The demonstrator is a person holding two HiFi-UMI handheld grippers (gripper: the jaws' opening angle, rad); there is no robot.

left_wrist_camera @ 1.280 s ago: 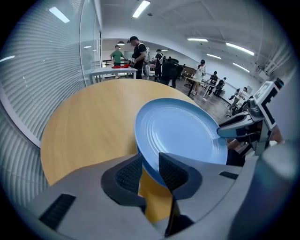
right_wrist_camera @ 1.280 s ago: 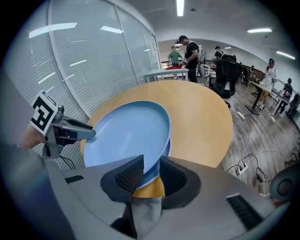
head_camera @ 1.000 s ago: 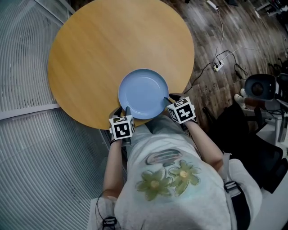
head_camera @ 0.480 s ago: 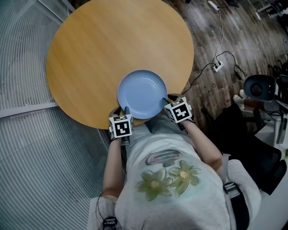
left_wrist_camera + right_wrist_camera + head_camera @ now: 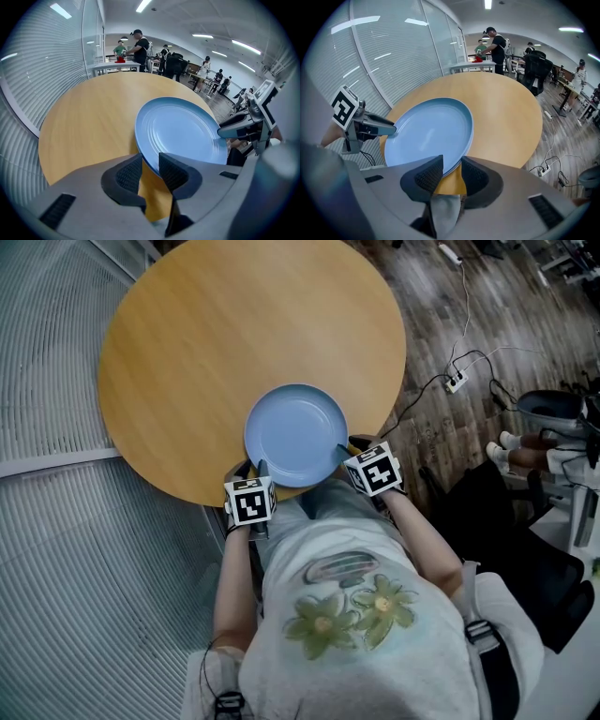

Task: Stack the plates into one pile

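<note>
**Head view.** A round light-wood table (image 5: pixel 187 352) fills the upper left of the frame. A light blue round plate (image 5: pixel 297 435) lies at its near edge, just below the frame's centre. The left gripper (image 5: pixel 262 469) meets the plate's lower-left rim and the right gripper (image 5: pixel 344 452) its lower-right rim. Each marker cube sits just below its own contact point. A pale shirt with a flower print (image 5: pixel 347 610) takes up the lower middle. At the upper right, a white power strip (image 5: pixel 455 379) lies on the dark plank floor.

**Left gripper view.** The plate's rim runs between the two ribbed pads at bottom centre, and the jaws are clamped on it. The plate spreads up and to the right across the middle of the frame, with tabletop showing under its near edge. The right gripper's tip touches the rim at the right of the frame. People (image 5: pixel 140 44) stand around a white bench at the top.

**Right gripper view.** These jaws also grip the plate's rim at bottom centre. The plate lies left of centre. A second rim line shows beneath its right edge, though whether that is another plate is unclear. The left gripper touches the rim at far left.
</note>
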